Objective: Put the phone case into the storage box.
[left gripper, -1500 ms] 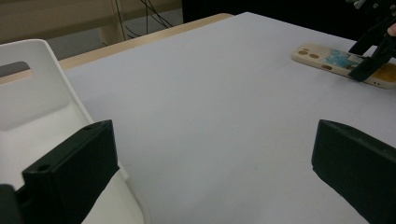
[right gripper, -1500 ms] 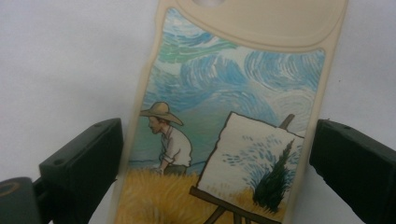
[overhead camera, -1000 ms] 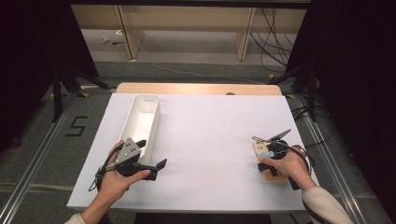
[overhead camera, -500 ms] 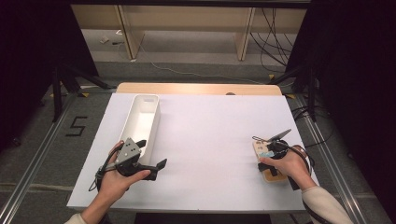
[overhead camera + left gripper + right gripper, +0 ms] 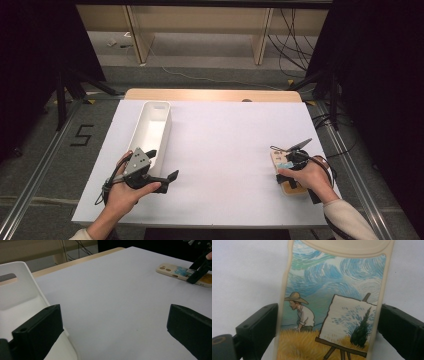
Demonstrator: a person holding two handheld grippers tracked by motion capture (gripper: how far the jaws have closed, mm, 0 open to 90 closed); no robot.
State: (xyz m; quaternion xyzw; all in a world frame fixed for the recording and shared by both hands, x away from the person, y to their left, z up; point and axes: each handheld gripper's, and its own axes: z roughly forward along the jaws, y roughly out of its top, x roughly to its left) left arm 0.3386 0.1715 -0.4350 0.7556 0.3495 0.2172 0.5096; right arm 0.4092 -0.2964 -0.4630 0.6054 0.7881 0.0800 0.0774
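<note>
A cream phone case [image 5: 295, 189] with a painted scene of a painter at an easel lies flat on the white table [image 5: 225, 150] at the right. My right gripper [image 5: 289, 167] points down over it. In the right gripper view its jaws stand one at each long edge of the phone case [image 5: 332, 302], spread wide; the right gripper [image 5: 328, 332] is open. A long white bin [image 5: 150, 131] lies at the table's left. My left gripper [image 5: 161, 165] is open just beside its near end, with nothing between its jaws. The left gripper view shows the bin [image 5: 17, 290], the phone case [image 5: 175, 271] and the right gripper [image 5: 200, 267] farther off.
A wooden strip [image 5: 210, 95] runs along the table's far edge. Beyond it are a grey floor with cables [image 5: 300, 35] and wooden legs. Metal rails [image 5: 40, 165] flank the table, and a floor mark "5" [image 5: 82, 135] lies at the left.
</note>
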